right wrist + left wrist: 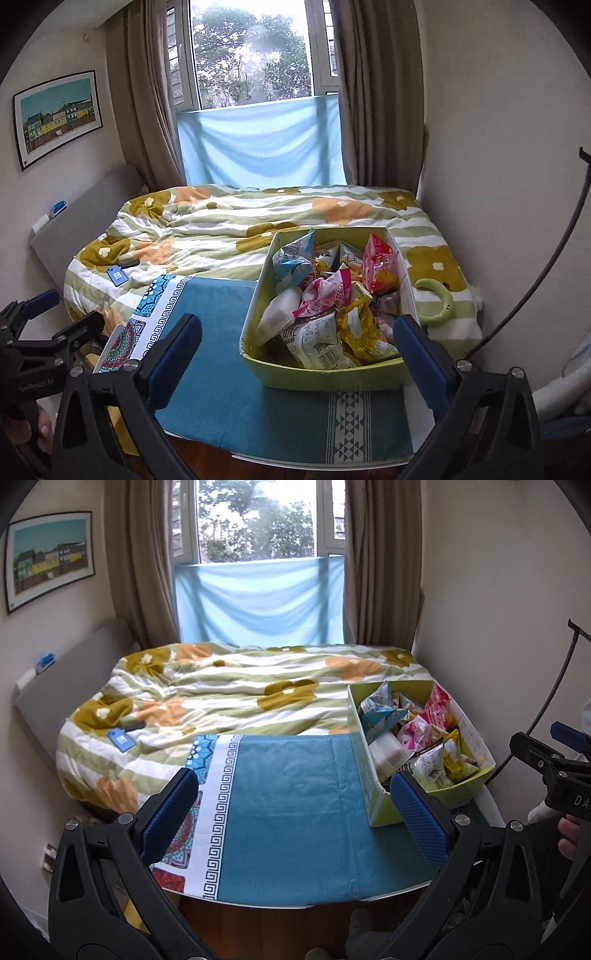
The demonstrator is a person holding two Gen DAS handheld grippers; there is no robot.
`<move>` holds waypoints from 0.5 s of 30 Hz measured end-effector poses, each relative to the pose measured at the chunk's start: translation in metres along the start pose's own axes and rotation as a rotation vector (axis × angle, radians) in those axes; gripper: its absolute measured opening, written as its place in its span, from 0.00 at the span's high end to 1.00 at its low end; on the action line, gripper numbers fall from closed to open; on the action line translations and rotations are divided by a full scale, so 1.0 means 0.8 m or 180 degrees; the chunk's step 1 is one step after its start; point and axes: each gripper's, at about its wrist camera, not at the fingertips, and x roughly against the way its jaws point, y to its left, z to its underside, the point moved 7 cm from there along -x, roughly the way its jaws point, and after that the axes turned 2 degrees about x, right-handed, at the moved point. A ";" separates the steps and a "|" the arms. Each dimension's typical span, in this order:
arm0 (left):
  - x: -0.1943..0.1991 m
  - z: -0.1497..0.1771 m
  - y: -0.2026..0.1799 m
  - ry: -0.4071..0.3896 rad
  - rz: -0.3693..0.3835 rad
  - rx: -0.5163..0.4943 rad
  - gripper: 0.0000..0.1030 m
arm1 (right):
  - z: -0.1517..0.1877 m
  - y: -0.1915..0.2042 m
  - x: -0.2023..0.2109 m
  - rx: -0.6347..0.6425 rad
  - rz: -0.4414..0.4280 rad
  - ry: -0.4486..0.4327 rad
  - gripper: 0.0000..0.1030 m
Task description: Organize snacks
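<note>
A: Surface? 
B: Worktop [291, 849] under a teal cloth [221, 387], set against the foot of the bed [221, 686]. The cloth has a white key-pattern band along its left side and a white triangle strip near the right front. Wood floor [266, 930] below the front edge.

A: Snacks?
B: All in the green box [325, 374], piled loose: blue-white, pink, red and yellow packets, one white tub. The box sits on the cloth at the worktop's right, its far end against the quilt [207, 236]. No snack lies on the cloth outside it.

A: Fingers?
B: Left gripper [295, 812]: fingers spread wide, nothing between them, bare cloth beyond. Right gripper [295, 354]: fingers fully apart, empty; the box's near end shows in the gap, untouched.

A: Bed?
B: Rumpled floral quilt, green stripes. A blue card [117, 275] and a dark object lie on its left part; a green ring [439, 306] on the quilt just right of the box.

A: Room?
B: Window [251, 55] straight ahead, trees outside, brown curtains [373, 92] at both sides, a pale blue sheet [258, 598] over its lower part. Framed picture [50, 557] on the left wall, grey headboard [70, 686] below it.
</note>
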 end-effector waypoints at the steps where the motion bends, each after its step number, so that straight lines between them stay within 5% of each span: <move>1: 0.007 0.001 0.005 -0.0032 0.0014 0.0016 0.00 | 0.004 0.003 0.006 -0.0014 0.0037 -0.0017 0.00; 15: 0.045 0.016 0.030 -0.0161 0.0040 0.0041 0.00 | 0.037 0.033 0.045 -0.0055 0.0201 -0.0075 0.00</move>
